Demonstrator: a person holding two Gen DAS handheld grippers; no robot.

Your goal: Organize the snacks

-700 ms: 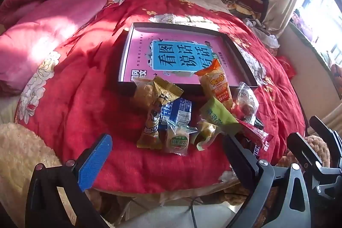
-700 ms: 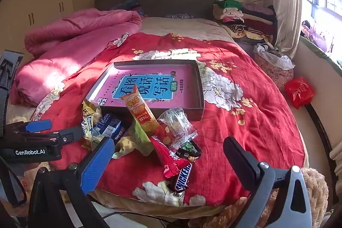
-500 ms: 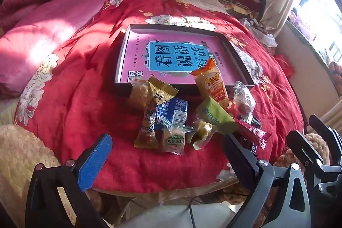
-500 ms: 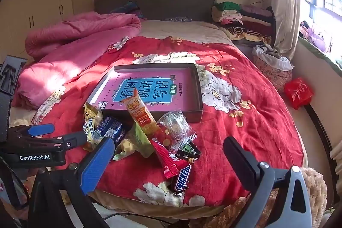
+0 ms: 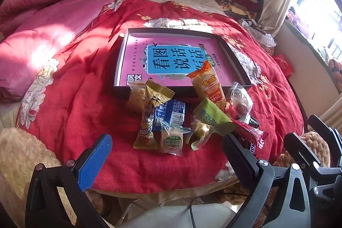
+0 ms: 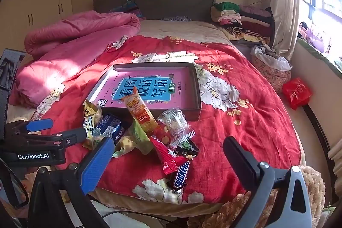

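Observation:
Several wrapped snacks lie in a heap on the red bedspread, just in front of a shallow dark tray [image 5: 236, 61] [image 6: 196, 91] lined with a pink sheet. An orange packet [image 5: 210, 87] [image 6: 140, 111] leans on the tray's near rim. Around it lie a blue packet [image 5: 171, 113] [image 6: 109, 124], a green packet [image 5: 210, 119], a round cake pack [image 5: 172, 140], a clear bag [image 6: 175, 125], a red bar [image 6: 168, 156] and a Snickers bar [image 6: 180, 174]. My left gripper [image 5: 166, 153] [image 6: 59, 128] hangs open over the near side of the heap. My right gripper [image 6: 168, 157] is open above the red bar.
A rolled pink quilt [image 6: 74, 40] fills the bed's left side. Folded clothes [image 6: 237, 18] are stacked at the far right by the curtain. A red bag [image 6: 297, 92] sits on the floor at the right. A fluffy beige blanket [image 5: 19, 164] hangs at the bed's near edge.
Both views have drifted slightly; the snack heap and tray sit a little lower and nearer in the left wrist view. No snack has moved and both grippers stay open.

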